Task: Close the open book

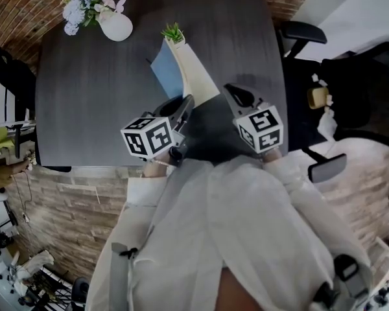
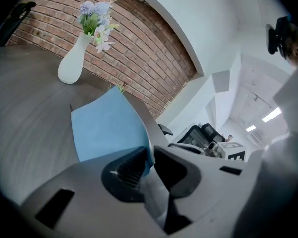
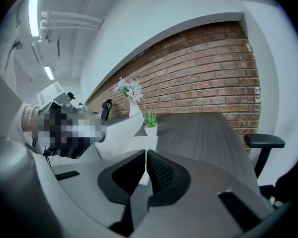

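Firmly, the left tool is clamped on the near edge of the blue cover of the book, holding it raised off the white pages. The right tool, jaws together and empty, sits just right of the book, which lies around the middle of the table, its far end beside a small potted plant.
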`<state>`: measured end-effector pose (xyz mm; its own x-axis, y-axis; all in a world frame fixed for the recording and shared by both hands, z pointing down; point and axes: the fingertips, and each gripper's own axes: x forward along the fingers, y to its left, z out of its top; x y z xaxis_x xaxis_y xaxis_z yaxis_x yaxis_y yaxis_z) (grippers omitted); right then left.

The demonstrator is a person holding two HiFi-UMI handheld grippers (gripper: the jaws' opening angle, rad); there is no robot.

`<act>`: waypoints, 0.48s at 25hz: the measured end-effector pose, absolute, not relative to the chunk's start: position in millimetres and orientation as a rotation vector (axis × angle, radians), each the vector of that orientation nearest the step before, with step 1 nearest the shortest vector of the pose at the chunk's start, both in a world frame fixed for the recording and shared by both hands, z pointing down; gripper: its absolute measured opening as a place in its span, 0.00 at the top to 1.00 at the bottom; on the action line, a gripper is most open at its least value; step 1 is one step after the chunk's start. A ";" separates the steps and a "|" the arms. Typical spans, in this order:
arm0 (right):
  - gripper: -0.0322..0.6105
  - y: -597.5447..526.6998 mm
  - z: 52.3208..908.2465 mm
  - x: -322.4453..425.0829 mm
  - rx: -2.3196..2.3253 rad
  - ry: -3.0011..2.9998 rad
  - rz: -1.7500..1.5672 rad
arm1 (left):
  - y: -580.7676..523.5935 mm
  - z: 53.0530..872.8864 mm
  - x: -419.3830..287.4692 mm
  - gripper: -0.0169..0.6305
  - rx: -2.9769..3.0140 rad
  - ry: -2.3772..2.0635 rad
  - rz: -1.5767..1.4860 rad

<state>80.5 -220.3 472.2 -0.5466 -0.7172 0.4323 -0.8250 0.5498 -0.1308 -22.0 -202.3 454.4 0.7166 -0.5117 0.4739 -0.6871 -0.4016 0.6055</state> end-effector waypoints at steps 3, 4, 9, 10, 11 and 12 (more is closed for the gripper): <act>0.94 -219.8 473.5 79.5 1.276 -2.452 0.463 | -199.0 459.1 -17.3 0.91 2.103 -0.885 0.303; 0.94 -219.6 474.4 78.8 1.275 -2.449 0.465 | -197.8 461.3 -15.6 0.91 2.105 -0.876 0.311; 0.94 -216.9 479.1 79.7 1.270 -2.440 0.467 | -192.4 474.4 -6.5 0.91 2.103 -0.840 0.363; 0.94 -216.1 480.2 80.7 1.269 -2.438 0.476 | -191.7 476.7 -4.3 0.91 2.106 -0.835 0.378; 0.94 -215.4 481.2 81.3 1.267 -2.438 0.491 | -191.5 478.8 -2.4 0.91 2.109 -0.832 0.391; 0.94 -214.7 482.1 81.4 1.264 -2.438 0.510 | -191.7 480.6 -0.8 0.91 2.112 -0.829 0.404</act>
<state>81.4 -214.7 482.1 -0.5428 -0.7040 0.4581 -0.8285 0.5382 -0.1546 -0.8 -191.7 480.6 0.7325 -0.4206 0.5353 -0.6807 -0.4535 0.5753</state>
